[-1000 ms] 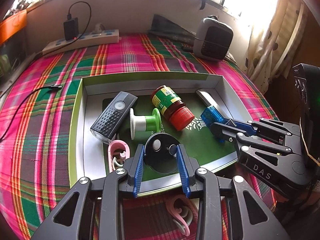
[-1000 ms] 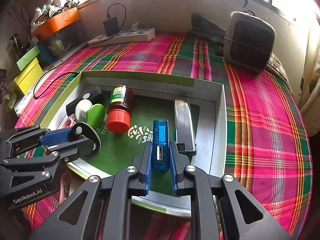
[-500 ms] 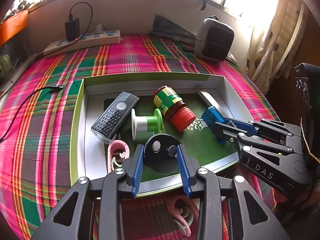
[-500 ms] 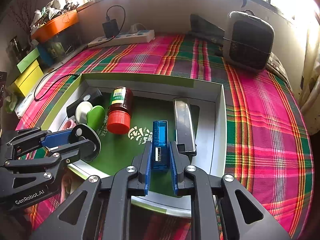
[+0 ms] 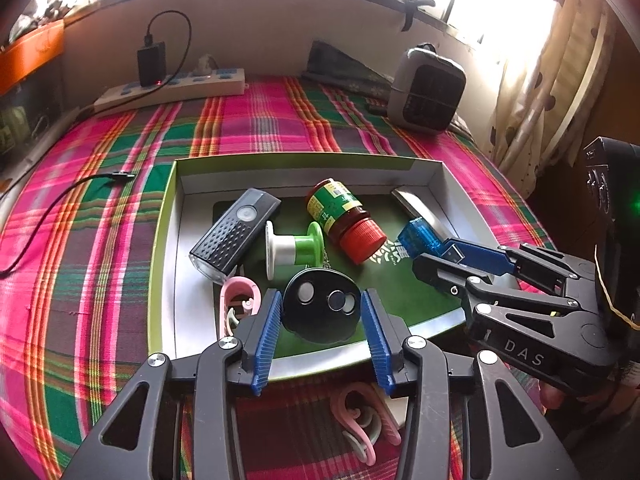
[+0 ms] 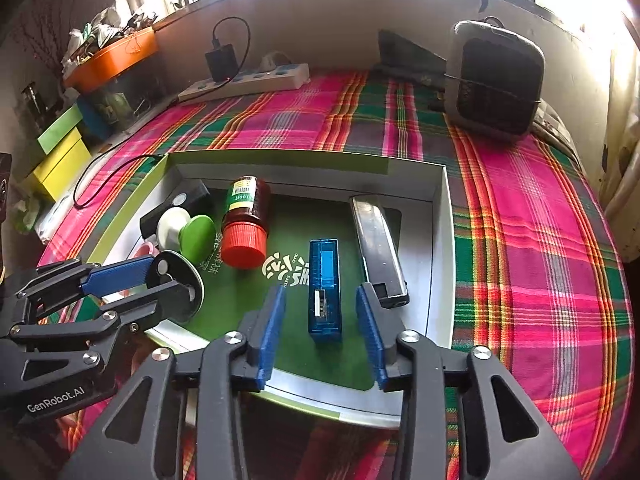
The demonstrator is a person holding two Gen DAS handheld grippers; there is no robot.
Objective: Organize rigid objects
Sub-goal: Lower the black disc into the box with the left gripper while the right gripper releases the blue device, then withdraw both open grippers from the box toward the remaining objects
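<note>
The plaid-covered bed [image 6: 540,240] lies bare right of the shallow tray [image 6: 442,240], whose low walls ring the things. Both tongs have just been opening: the left tongs [image 5: 322,320] stand spread, no longer touching the black disc [image 5: 320,306] on the tray floor; the right tongs [image 6: 322,320] stand spread around the blue USB block [image 6: 325,280], earlier pinched. A pink clip [image 5: 238,300] is half hidden.

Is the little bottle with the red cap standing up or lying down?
Lying down. The bottle rests on its side on the green floor of the tray, its red cap pointing toward the camera, beside the green-and-white spool.
</note>
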